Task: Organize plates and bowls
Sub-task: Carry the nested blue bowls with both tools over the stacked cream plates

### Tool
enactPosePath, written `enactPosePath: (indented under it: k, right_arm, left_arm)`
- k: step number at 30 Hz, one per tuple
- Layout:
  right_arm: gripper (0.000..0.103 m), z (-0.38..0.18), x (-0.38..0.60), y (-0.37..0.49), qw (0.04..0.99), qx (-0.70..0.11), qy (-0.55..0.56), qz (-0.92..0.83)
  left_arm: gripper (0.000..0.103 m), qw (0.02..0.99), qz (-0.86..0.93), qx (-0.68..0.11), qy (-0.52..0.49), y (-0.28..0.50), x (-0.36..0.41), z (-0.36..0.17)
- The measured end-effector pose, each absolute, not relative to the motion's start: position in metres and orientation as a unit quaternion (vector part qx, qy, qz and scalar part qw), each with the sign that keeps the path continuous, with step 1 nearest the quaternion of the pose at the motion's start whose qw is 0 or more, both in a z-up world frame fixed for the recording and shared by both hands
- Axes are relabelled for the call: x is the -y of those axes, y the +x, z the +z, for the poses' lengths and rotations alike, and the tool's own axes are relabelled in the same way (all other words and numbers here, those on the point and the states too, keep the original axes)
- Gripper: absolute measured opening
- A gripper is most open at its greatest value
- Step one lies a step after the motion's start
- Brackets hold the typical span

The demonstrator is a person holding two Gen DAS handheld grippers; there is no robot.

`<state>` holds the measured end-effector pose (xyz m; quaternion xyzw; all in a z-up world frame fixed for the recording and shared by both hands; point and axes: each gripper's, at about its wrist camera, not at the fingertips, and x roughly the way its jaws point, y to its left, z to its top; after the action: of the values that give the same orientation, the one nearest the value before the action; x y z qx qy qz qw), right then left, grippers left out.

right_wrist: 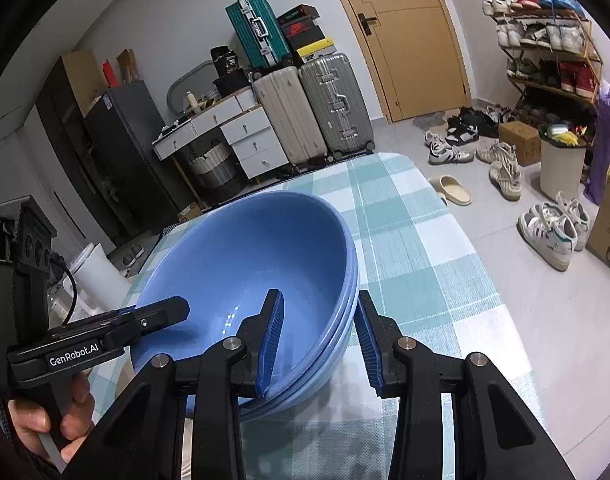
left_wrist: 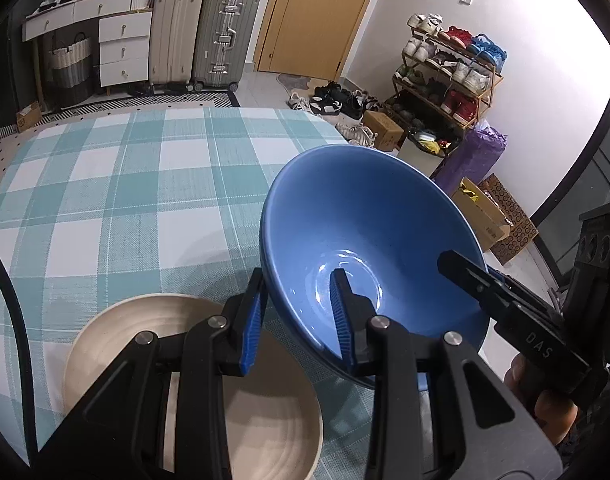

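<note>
A stack of blue bowls (left_wrist: 369,224) is held tilted above the checked tablecloth (left_wrist: 125,184). My left gripper (left_wrist: 299,316) straddles the stack's near rim, one finger inside and one outside, shut on it. My right gripper (right_wrist: 319,340) straddles the opposite rim of the same blue bowls (right_wrist: 245,264), with a gap showing between its outer pad and the bowl wall. Each gripper shows in the other's view, at the bowl's edge. A cream ribbed plate (left_wrist: 265,412) lies on the table below my left gripper.
The table's far edge (left_wrist: 209,110) and right edge (right_wrist: 477,240) drop to a tiled floor with shoes (right_wrist: 553,236), boxes, suitcases (left_wrist: 225,40) and a shoe rack (left_wrist: 449,76).
</note>
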<state>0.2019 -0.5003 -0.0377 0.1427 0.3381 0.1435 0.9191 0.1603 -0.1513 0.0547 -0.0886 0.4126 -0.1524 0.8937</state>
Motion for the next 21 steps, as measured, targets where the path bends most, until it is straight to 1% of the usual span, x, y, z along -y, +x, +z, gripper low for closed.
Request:
enactPosePath:
  k: [21]
  right_arm:
    - [0.038,-0.003,0.469,0.175,0.926,-0.314,0.125,0.170]
  left_arm:
    - [0.029,0.913,-0.132,-0.373,-0.094,0.104,0.120,0.104]
